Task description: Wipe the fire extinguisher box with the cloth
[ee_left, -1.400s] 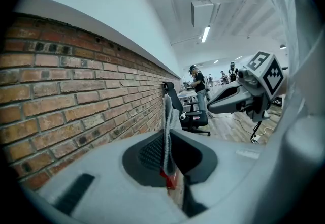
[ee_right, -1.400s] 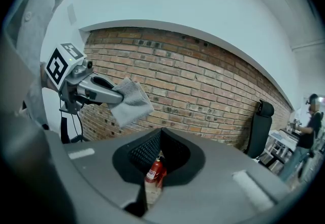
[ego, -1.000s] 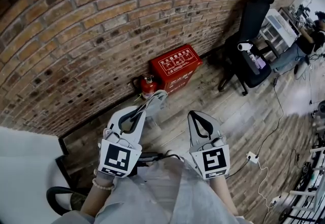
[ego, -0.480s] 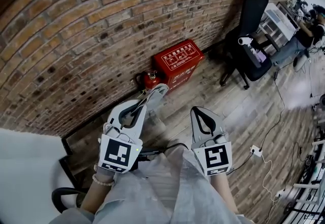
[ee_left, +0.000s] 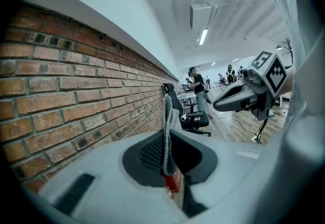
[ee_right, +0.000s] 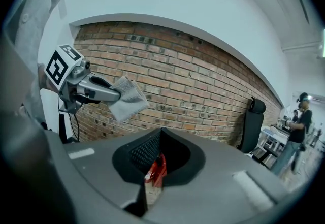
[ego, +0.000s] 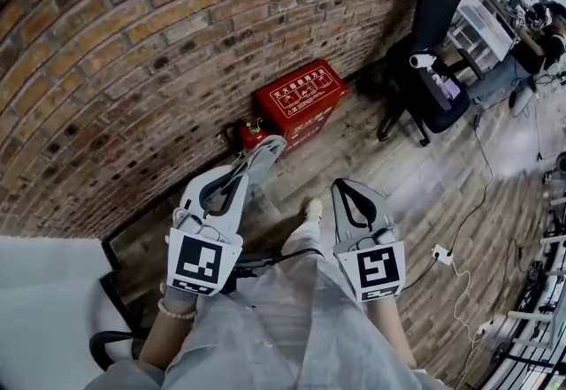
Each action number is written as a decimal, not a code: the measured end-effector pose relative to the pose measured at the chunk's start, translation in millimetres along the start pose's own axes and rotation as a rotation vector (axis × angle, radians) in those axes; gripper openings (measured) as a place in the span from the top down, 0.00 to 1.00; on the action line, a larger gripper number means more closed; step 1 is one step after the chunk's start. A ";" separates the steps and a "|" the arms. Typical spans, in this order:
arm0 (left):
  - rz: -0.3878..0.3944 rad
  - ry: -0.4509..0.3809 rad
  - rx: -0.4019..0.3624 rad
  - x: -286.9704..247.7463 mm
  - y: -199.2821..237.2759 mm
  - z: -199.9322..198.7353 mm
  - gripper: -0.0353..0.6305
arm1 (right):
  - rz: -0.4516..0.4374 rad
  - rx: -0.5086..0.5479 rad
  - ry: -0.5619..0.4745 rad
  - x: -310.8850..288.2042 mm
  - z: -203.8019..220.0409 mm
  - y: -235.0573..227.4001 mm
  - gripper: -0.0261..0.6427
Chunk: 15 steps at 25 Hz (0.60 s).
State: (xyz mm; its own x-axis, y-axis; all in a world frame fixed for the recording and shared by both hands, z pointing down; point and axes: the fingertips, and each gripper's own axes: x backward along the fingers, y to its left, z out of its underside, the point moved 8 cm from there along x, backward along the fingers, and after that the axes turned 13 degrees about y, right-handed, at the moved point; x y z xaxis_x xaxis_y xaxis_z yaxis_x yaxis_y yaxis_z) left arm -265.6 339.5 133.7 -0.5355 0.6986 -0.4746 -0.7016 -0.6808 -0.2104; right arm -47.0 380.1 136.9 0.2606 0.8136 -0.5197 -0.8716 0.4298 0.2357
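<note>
Head view: the fire extinguisher box (ego: 301, 100) is standing against the brick wall (ego: 133, 52).
Left hand-held gripper (ego: 272, 148): is gripping the cloth (ee_left: 166, 126), apart from the box.
Right hand-held gripper (ego: 344, 186): is hovering closed, empty.

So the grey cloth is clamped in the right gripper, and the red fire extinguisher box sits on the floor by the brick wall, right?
Wrong gripper: the left gripper view shows the grey cloth clamped in the left gripper; the right gripper holds nothing. The red fire extinguisher box does sit on the floor by the brick wall.
</note>
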 end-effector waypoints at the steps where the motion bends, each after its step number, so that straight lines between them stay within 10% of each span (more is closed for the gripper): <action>1: 0.000 0.002 0.004 -8.1 -0.4 -2.3 0.93 | -0.003 -0.001 0.002 -5.0 1.8 -7.4 0.95; 15: -0.070 0.069 0.103 -150.7 2.8 -61.7 0.93 | -0.129 0.023 0.029 -100.2 13.0 -152.3 0.95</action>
State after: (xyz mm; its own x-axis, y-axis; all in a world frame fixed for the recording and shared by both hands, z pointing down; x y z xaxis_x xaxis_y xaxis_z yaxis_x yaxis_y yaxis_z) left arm -157.8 218.7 151.8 -0.4525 0.7245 -0.5200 -0.7825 -0.6022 -0.1581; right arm 65.0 238.2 163.8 0.3575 0.7394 -0.5705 -0.8217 0.5394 0.1842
